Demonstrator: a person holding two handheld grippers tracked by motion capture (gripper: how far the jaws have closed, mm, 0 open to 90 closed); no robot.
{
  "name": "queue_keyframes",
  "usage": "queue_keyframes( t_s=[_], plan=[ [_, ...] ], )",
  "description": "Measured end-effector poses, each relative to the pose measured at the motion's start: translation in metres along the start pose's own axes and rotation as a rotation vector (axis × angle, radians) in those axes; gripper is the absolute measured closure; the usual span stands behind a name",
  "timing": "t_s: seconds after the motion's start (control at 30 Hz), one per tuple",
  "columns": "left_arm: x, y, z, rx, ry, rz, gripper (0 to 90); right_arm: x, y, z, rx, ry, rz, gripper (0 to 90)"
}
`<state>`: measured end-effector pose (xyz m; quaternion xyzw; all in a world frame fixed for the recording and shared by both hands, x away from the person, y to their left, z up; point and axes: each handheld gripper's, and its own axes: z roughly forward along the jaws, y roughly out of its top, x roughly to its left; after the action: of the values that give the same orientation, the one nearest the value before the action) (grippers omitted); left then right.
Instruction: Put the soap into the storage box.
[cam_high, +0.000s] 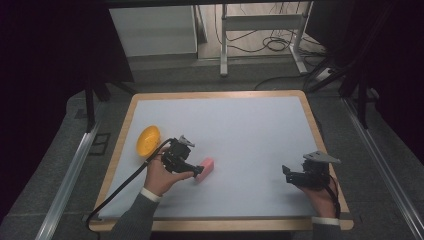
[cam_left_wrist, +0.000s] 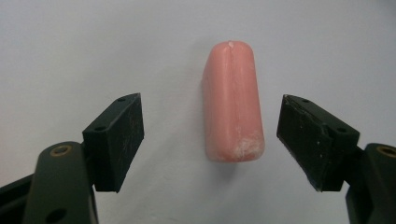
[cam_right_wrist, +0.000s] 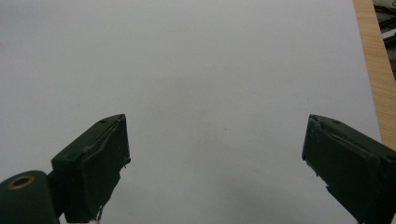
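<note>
A pink rounded bar (cam_left_wrist: 232, 100) lies on the white table surface, pointing away from the left gripper (cam_left_wrist: 210, 135). That gripper is open, its two black jaws standing on either side of the bar's near end without touching it. From above, the pink bar (cam_high: 207, 166) lies just right of the left gripper (cam_high: 198, 172), which a hand holds at the table's left side. An orange bowl (cam_high: 148, 140) sits behind and left of that hand. My right gripper (cam_high: 286, 173) is open near the table's right front, and between its jaws (cam_right_wrist: 215, 163) is bare table.
The white mat (cam_high: 240, 130) lies on a wood-edged table (cam_high: 310, 110). A black cable (cam_high: 120, 187) trails from the left gripper over the front left edge. The wooden rim (cam_right_wrist: 373, 70) runs along the right of the right gripper view. Metal frame legs (cam_high: 224, 40) stand beyond the table.
</note>
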<state>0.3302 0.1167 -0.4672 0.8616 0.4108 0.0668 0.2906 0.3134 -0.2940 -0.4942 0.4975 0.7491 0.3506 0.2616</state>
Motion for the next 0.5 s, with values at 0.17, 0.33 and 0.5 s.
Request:
queue_keyframes(
  t_s=[0.17,0.33,0.5],
  plan=[
    [-0.003,0.005,0.006,0.010,-0.020,0.003,25.0,0.001,0.000,0.000,0.004,0.002,-0.001,7.1],
    [-0.002,0.006,0.018,0.032,-0.036,-0.012,27.4,0.001,0.000,0.001,0.005,0.006,-0.006,7.1],
    [-0.003,0.007,0.029,0.055,-0.045,-0.021,28.5,0.002,-0.001,0.003,0.009,0.005,-0.009,7.1]
  ],
)
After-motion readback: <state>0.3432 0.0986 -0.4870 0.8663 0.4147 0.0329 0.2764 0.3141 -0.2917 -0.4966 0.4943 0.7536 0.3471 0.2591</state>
